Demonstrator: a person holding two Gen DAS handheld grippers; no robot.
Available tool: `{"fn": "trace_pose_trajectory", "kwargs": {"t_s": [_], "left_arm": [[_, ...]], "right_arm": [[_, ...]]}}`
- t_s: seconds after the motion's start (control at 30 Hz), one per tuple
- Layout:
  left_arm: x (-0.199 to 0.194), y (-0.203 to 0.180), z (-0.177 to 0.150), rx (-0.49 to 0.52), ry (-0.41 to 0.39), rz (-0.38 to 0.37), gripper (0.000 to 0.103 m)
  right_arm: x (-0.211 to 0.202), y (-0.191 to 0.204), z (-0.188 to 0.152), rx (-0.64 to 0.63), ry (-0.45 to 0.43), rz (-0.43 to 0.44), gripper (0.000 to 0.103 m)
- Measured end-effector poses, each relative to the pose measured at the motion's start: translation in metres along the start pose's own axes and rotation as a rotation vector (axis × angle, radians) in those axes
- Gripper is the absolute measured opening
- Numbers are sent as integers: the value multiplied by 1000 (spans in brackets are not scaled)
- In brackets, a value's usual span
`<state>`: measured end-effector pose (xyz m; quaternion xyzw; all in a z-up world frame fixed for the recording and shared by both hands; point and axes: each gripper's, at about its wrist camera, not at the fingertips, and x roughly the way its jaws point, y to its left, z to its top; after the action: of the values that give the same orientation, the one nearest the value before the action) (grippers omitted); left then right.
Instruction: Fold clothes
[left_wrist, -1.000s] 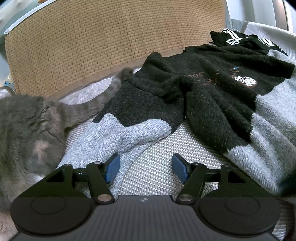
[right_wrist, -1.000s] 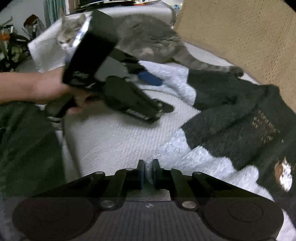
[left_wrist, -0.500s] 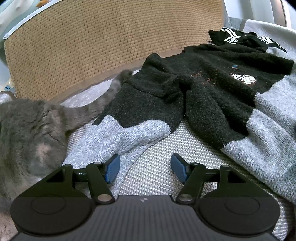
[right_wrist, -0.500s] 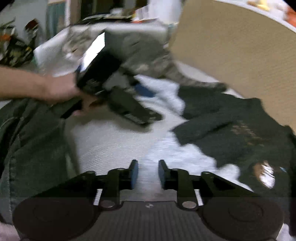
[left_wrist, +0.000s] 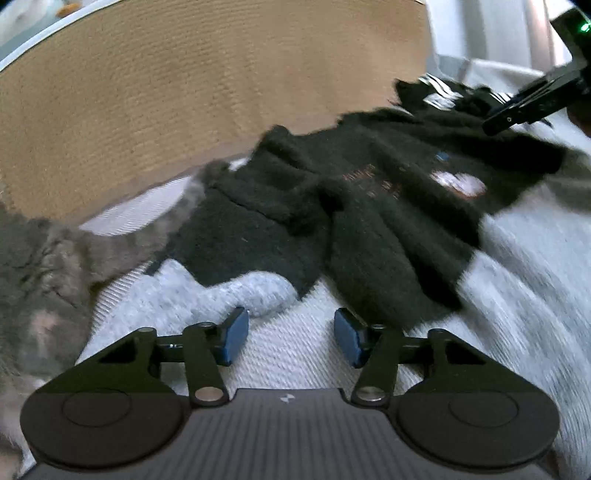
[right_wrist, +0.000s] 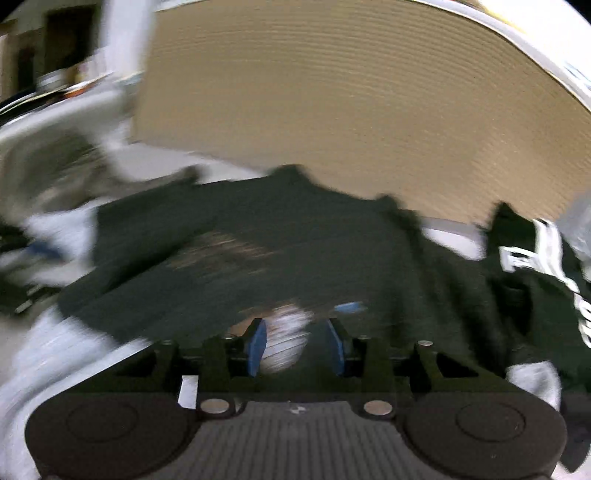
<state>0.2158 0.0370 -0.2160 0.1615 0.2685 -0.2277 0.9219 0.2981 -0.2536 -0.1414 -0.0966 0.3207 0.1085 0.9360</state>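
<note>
A fuzzy black and grey sweater lies crumpled on a white woven bed surface. My left gripper is open and empty, low over the bed, just short of the grey end of a sleeve. My right gripper is open over the sweater's black chest, above its white patch; this view is motion-blurred. The right gripper also shows in the left wrist view at the top right, above the sweater's far side.
A grey cat sits at the left, its tail touching the sweater. A tan woven headboard stands behind. A second black garment with white print lies at the far right.
My right gripper opened and swung right, from the sweater's grey edge to over its black chest. The sweater's right side shifted. My left gripper moved slightly forward and stayed open.
</note>
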Motion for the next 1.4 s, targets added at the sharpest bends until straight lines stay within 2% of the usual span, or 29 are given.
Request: {"fn": "trace_pose_trajectory", "kwargs": {"t_s": [0.13, 0.23, 0.4, 0.57, 0.67, 0.8, 1.03, 1.4], "left_arm": [[3, 5, 27, -57, -75, 5, 53], [10, 3, 58, -66, -110, -26, 61], [40, -1, 108, -72, -107, -81, 65], [89, 0, 148, -97, -57, -80, 68], [115, 4, 158, -120, -15, -63, 68], [134, 8, 165, -157, -4, -52, 70], [162, 18, 174, -170, 37, -26, 73], [206, 31, 188, -218, 107, -21, 74]], "right_arm": [[29, -42, 18, 74, -25, -54, 54], [55, -56, 25, 45, -20, -61, 57], [104, -65, 38, -55, -4, -77, 61], [135, -76, 62, -69, -19, -100, 64], [149, -83, 74, -61, -21, -120, 68], [164, -92, 82, -56, -21, -168, 73], [189, -110, 84, 21, 50, -120, 74], [203, -118, 81, 83, 76, -50, 74]]}}
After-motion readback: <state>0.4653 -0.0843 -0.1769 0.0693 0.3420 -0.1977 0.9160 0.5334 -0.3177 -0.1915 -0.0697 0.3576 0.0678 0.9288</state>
